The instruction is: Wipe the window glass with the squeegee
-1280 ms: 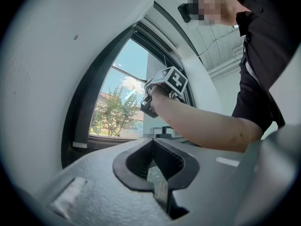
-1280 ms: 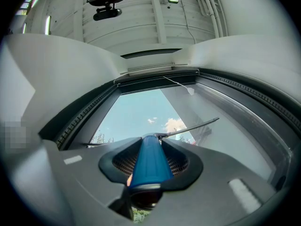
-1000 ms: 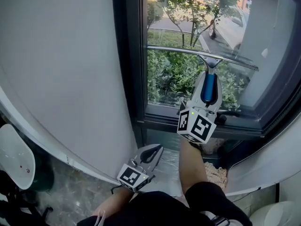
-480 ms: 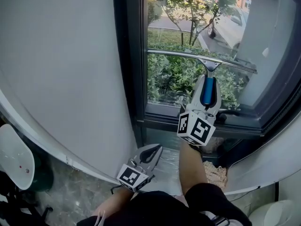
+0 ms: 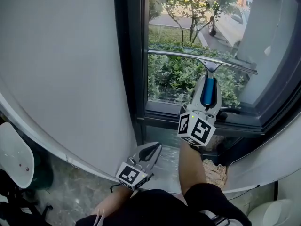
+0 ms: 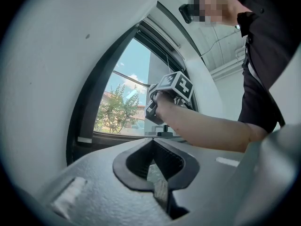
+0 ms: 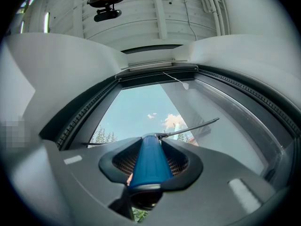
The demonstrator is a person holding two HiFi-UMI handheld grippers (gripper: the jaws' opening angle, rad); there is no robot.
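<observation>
Your right claw [image 5: 208,84] is clamped mid-handle on the squeegee [image 5: 202,56], likely light and stiff, its blade lying across the window glass [image 5: 174,27] at centre frame, while your left claw [image 5: 149,151] hangs below, closed on nothing.

Ground-floor room, dark-framed window [image 5: 170,32], white wall [image 5: 61,69], shrubs [image 5: 174,79] and parked car [image 5: 231,26] outside

On the squeegee [image 5: 202,56], the handle's lower end lay hidden inside the right gripper [image 5: 209,83], behind its marker cube; the window glass [image 5: 188,27] was cut off by the head view's top edge, and in the left gripper view the hand [image 6: 162,102] covered the handle
</observation>
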